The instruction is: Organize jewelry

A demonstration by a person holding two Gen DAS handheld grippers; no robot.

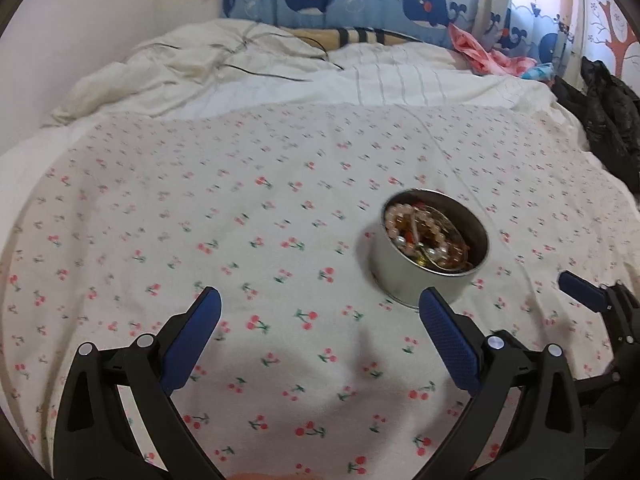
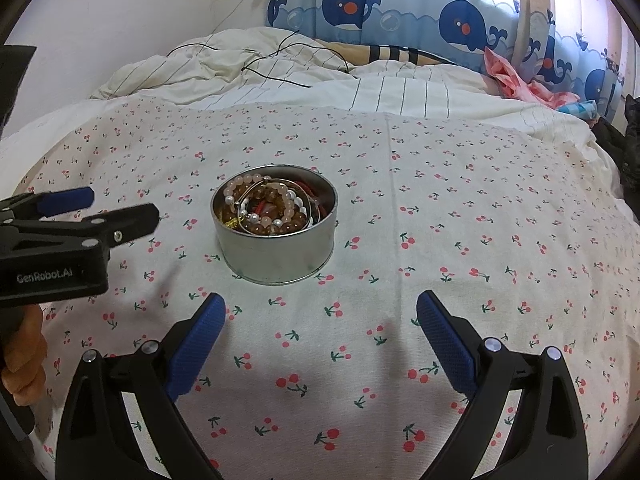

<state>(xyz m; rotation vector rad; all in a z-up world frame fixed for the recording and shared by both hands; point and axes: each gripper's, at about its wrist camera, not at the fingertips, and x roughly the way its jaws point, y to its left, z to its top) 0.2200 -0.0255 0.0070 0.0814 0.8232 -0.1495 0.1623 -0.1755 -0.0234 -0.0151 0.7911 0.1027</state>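
Jewelry [image 2: 267,207] fills the round metal tin [image 2: 276,256] that I see just left of centre in the right wrist view: pale pink beaded bracelets, amber-brown beads, a thin metal bangle and something red heaped together. Individual pieces blur into each other, so I cannot separate them further. The tin stands upright on the cherry-print bedsheet [image 2: 440,208].

From my right gripper [image 2: 320,312], at the bottom of that frame, the tin sits ahead and slightly left of the gap between the fingers, near but not touching. The blue pads are spread wide with nothing between them.

In the left wrist view the same tin [image 1: 416,280] lies right of centre, just beyond the tip of the right-hand finger of my left gripper [image 1: 320,308], whose pads are likewise spread wide and hold nothing. The jewelry [image 1: 428,236] shows over the rim.

My left gripper [image 2: 96,210] also enters the right wrist view at middle left, beside the tin and apart from it. My right gripper's blue finger [image 1: 582,294] shows at the right edge of the left view.

A rumpled white duvet [image 2: 240,68] and whale-print curtain [image 2: 400,12] fill the upper frame.
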